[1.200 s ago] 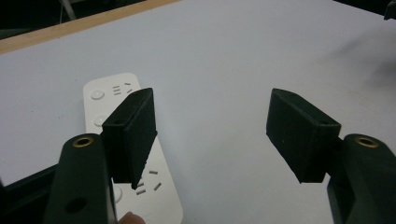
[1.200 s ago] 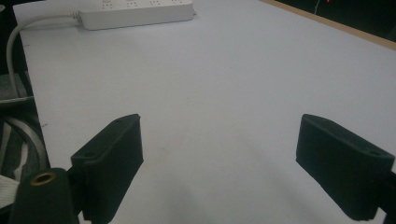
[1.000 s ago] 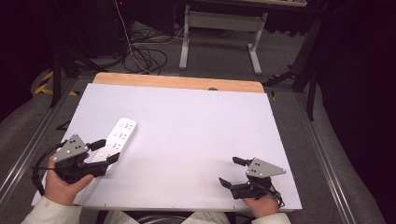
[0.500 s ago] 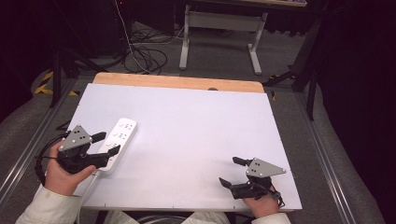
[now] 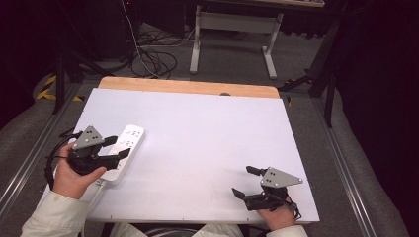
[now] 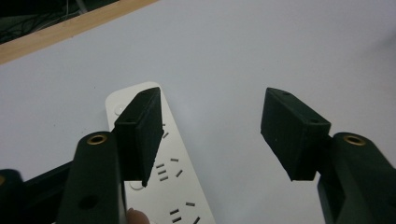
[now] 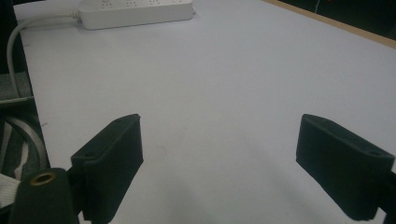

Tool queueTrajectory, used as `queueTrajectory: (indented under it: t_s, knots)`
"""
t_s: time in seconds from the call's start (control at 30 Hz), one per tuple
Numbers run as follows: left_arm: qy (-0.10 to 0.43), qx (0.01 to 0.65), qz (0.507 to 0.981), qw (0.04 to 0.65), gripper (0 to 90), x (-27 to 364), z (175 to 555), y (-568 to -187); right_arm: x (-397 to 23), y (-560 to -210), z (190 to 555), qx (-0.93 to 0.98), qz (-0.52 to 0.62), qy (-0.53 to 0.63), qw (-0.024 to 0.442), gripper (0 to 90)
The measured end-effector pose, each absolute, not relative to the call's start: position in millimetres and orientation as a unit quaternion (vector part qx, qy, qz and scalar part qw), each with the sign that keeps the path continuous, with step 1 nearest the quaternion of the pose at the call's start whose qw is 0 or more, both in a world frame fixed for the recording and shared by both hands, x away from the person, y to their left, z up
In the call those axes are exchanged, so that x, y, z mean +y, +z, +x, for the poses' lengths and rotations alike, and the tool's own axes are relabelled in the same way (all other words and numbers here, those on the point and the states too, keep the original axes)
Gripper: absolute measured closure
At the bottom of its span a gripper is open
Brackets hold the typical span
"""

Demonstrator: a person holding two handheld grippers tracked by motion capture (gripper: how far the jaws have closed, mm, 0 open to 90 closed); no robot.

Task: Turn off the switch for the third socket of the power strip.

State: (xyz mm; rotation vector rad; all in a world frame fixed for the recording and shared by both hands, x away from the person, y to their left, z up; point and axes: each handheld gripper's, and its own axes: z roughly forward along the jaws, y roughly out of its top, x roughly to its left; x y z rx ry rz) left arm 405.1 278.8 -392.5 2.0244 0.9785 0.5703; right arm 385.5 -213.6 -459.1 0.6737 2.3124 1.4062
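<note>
One power strip (image 5: pixel 123 150) lay on the one white table (image 5: pixel 207 138), at about nine o'clock. Two grippers were out: the left (image 5: pixel 118 148) at eight o'clock and the right (image 5: pixel 243 180) at five o'clock. Two hands (image 5: pixel 74 175) held them, one each. Beyond the table at twelve o'clock stood one grey stand (image 5: pixel 232 29).

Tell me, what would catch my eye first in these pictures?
Probably the white power strip, the one object on the big white table, lying near its left edge. The left gripper hangs right over it, jaws apart and just closing a little, one jaw above the strip, not gripping it. The right gripper rests open near the front right corner.
</note>
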Motion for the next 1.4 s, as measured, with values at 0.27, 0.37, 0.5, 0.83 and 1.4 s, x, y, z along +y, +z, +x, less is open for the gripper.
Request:
queueTrajectory:
  t_s: [0.27, 0.37, 0.5, 0.83, 1.4]
  knots:
    - [0.187, 0.409, 0.800, 0.398, 76.6, 290.5, 414.2, -392.7, -212.8, -459.5, 385.6, 0.817, 0.236, 0.497, 0.174, 14.9]
    - [0.184, 0.418, 0.797, 0.397, 86.6, 293.1, 417.8, -393.5, -212.7, -459.6, 385.7, 0.817, 0.236, 0.496, 0.174, 14.9]
    - [0.182, 0.431, 0.794, 0.388, 89.9, 295.9, 425.5, -397.0, -212.8, -459.9, 386.2, 0.819, 0.236, 0.494, 0.174, 14.9]
    - [0.188, 0.463, 0.769, 0.398, 90.0, 304.5, 445.0, -410.7, -212.6, -460.0, 386.1, 0.820, 0.235, 0.493, 0.173, 15.1]
    - [0.213, 0.475, 0.754, 0.401, 90.0, 313.0, 467.6, -446.1, -212.9, -460.1, 386.0, 0.820, 0.233, 0.493, 0.172, 15.1]
